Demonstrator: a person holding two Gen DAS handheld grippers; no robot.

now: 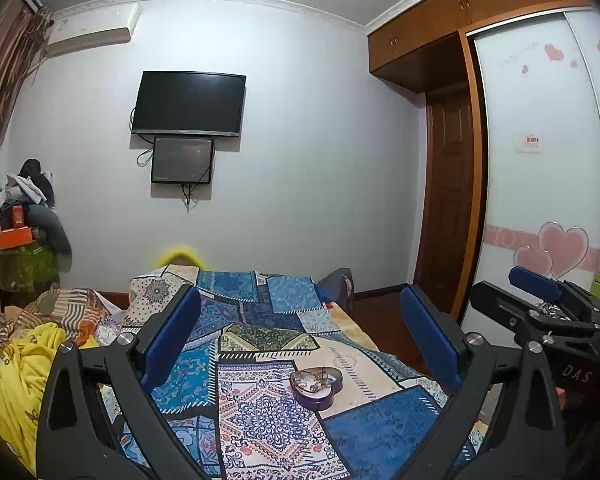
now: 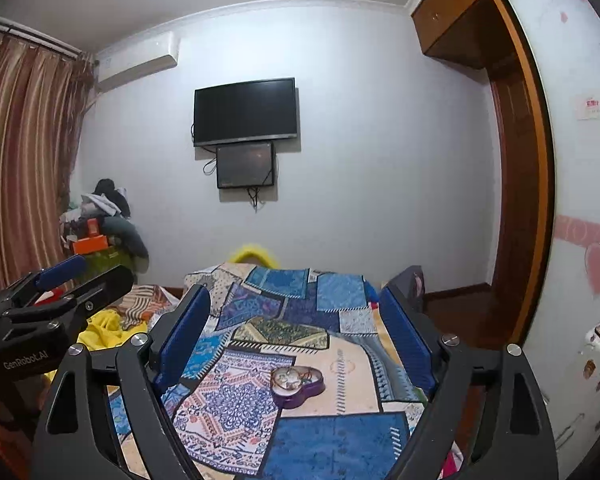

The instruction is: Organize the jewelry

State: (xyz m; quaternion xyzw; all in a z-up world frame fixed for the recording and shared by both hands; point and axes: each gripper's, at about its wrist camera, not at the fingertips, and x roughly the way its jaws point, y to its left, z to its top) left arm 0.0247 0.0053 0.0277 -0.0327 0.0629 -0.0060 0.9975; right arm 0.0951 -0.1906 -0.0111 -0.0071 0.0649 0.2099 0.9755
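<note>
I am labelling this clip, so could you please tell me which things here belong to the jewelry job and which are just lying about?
Belongs to the job:
heart-shaped box with jewelry

Just lying about:
yellow garment
orange box
clothes pile

A bed [image 1: 380, 432] covered with a blue and cream patchwork blanket [image 1: 260, 320] carries a purple heart-shaped tin [image 1: 317, 387] holding jewelry; crumpled yellow cloth [image 1: 16, 380] lies along its left side.

Left gripper [image 1: 300, 336] and right gripper [image 2: 298, 332] level, side by side — jaws wide; nothing held.
</note>
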